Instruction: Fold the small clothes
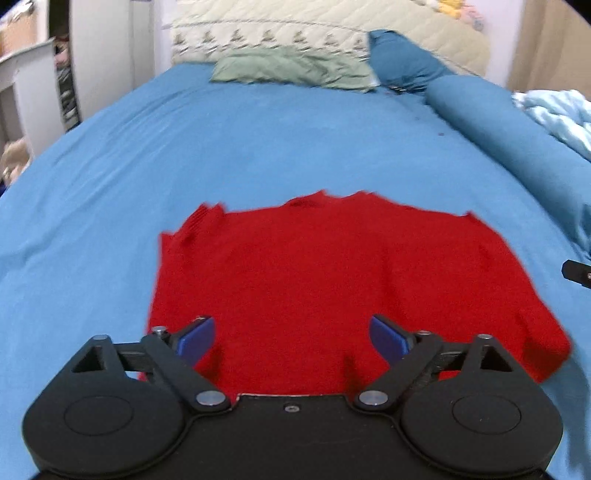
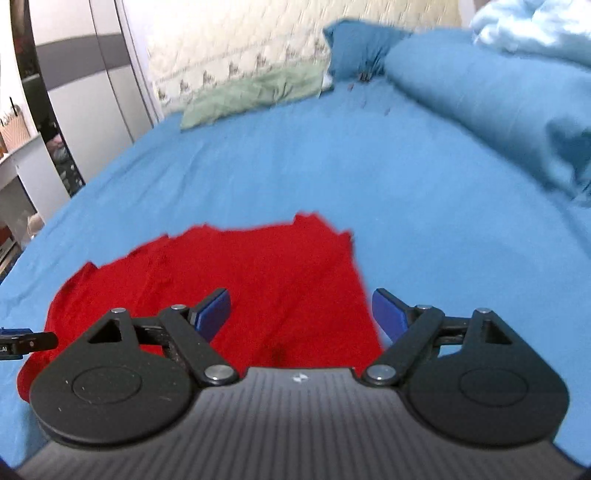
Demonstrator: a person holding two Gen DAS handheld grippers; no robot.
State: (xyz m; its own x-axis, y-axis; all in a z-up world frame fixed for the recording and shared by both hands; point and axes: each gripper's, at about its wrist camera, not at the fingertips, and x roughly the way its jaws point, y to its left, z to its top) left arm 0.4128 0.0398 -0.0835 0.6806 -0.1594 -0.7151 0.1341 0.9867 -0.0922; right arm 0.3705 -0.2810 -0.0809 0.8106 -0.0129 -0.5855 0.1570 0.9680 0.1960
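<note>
A small red garment (image 1: 295, 280) lies spread flat on the blue bed sheet (image 1: 221, 147). My left gripper (image 1: 291, 338) is open and empty, held over the garment's near edge. My right gripper (image 2: 301, 315) is open and empty over the garment's (image 2: 229, 280) right near part, its right finger past the cloth's right edge. Part of the right gripper (image 1: 578, 273) shows at the right edge of the left wrist view, and part of the left gripper (image 2: 26, 341) shows at the left edge of the right wrist view.
A green pillow (image 1: 295, 68) and a blue pillow (image 1: 402, 61) lie at the head of the bed by a cream quilted headboard (image 1: 314, 29). A blue bolster (image 1: 517, 136) and a light blue blanket (image 1: 557, 110) lie on the right. White furniture (image 2: 22, 166) stands on the left.
</note>
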